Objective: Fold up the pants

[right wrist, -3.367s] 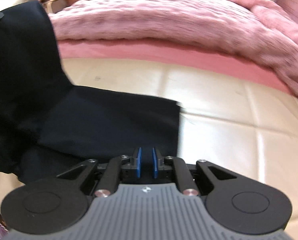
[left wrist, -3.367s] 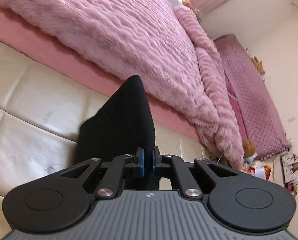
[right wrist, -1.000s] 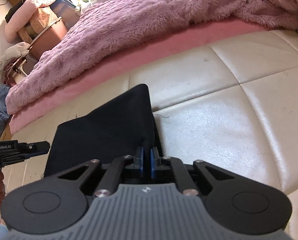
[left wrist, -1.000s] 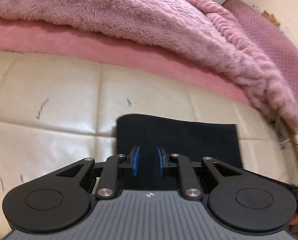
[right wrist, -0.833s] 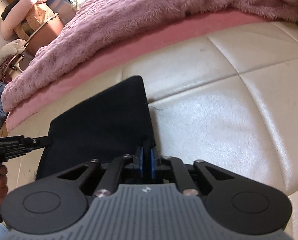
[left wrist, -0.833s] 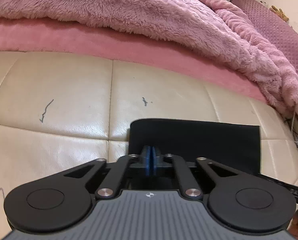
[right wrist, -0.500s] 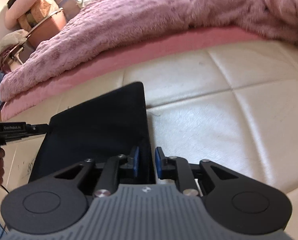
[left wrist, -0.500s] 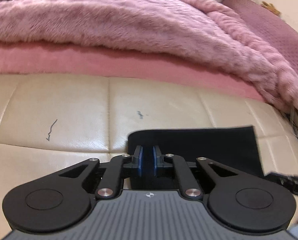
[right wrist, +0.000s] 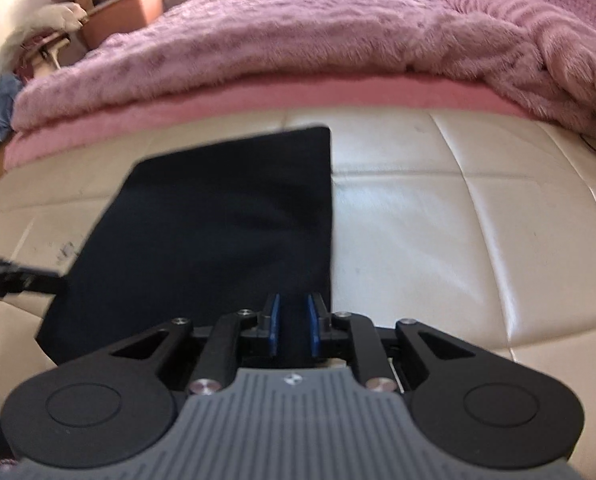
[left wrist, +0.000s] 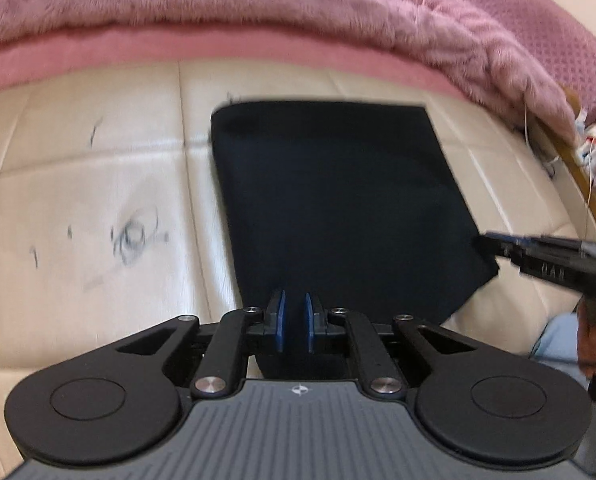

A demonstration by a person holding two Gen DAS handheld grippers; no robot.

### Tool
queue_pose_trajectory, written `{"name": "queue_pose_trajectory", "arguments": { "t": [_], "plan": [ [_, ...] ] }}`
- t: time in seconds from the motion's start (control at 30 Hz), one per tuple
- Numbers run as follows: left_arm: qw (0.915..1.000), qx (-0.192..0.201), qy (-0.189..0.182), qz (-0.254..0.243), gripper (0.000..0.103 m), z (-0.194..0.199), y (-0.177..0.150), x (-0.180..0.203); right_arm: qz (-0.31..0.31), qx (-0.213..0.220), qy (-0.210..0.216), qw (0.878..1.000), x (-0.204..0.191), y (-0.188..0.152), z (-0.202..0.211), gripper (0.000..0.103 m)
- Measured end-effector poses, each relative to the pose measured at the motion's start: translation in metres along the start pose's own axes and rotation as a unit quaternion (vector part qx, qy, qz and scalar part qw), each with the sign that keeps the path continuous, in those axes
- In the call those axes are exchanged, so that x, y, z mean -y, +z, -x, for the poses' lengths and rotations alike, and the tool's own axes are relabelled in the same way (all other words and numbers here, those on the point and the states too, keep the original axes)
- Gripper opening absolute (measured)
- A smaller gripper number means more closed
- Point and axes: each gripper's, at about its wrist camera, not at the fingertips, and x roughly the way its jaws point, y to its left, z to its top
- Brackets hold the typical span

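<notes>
Pants: black, folded to a flat rectangle on the cream leather cushion, far edge near the pink mattress edge, fleece blanket beyond.

Left gripper: angled steeply down over the near left corner of the pants. Jaws just been closing, now slightly parted, dark cloth showing through the gap, nothing pinched.

Right gripper: same downward tilt at the near right corner. Jaws just opened, then narrowed a little; released.

Left view only: pen scribbles, hand on the right gripper's handle. Right view only: brown box.

Half a second earlier: less of the pants in view, both grippers closer over the cloth.
</notes>
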Motion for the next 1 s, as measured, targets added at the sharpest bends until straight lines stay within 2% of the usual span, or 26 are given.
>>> {"name": "queue_pose_trajectory", "arguments": {
  "t": [0.1, 0.27, 0.33, 0.37, 0.4, 0.43, 0.47, 0.5, 0.57, 0.63, 0.73, 0.8, 1.0],
  "plan": [
    [0.9997, -0.02, 0.014, -0.004, 0.009, -0.011, -0.01, -0.004, -0.014, -0.016, 0.001, 1.0, 0.005, -0.005, -0.008, 0.011],
    [0.9998, -0.008, 0.0, 0.017, 0.008, -0.004, -0.014, -0.013, -0.026, -0.024, 0.004, 0.999, 0.009, -0.008, -0.015, 0.013],
    [0.9995, 0.012, -0.016, 0.023, 0.009, 0.006, -0.012, -0.016, -0.021, -0.024, 0.006, 0.999, 0.009, -0.005, -0.013, 0.017],
    [0.9989, 0.026, -0.023, 0.031, 0.012, 0.009, -0.009, -0.018, -0.02, -0.022, 0.009, 1.0, 0.01, -0.003, -0.01, 0.02],
    [0.998, 0.039, -0.028, 0.041, 0.023, 0.011, -0.007, -0.022, -0.022, -0.018, 0.014, 0.999, 0.011, 0.0, -0.008, 0.024],
    [0.9968, 0.053, -0.028, 0.054, 0.036, 0.013, -0.003, -0.027, -0.028, -0.014, 0.022, 0.999, 0.013, 0.002, -0.007, 0.035],
    [0.9956, 0.061, -0.027, 0.066, 0.04, 0.013, 0.0, -0.032, -0.038, -0.009, 0.035, 0.999, 0.017, 0.005, -0.006, 0.044],
    [0.9938, 0.071, -0.029, 0.081, 0.045, 0.012, 0.004, -0.039, -0.05, -0.006, 0.052, 0.997, 0.021, 0.009, -0.006, 0.047],
    [0.988, 0.083, -0.046, 0.121, 0.051, 0.007, 0.013, -0.053, -0.08, -0.004, 0.078, 0.994, 0.032, 0.017, -0.011, 0.058],
    [0.9793, 0.089, -0.074, 0.166, 0.06, -0.002, 0.019, -0.07, -0.11, -0.002, 0.089, 0.99, 0.043, 0.025, -0.02, 0.062],
    [0.9646, 0.083, -0.109, 0.225, 0.062, -0.02, 0.022, -0.091, -0.161, -0.014, 0.118, 0.98, 0.059, 0.035, -0.039, 0.062],
    [0.9581, 0.081, -0.12, 0.247, 0.062, -0.028, 0.023, -0.098, -0.187, -0.02, 0.135, 0.973, 0.066, 0.039, -0.052, 0.062],
    [0.9444, 0.071, -0.162, 0.277, 0.062, -0.049, 0.019, -0.11, -0.199, -0.047, 0.156, 0.966, 0.068, 0.04, -0.079, 0.062]
  ]
}}
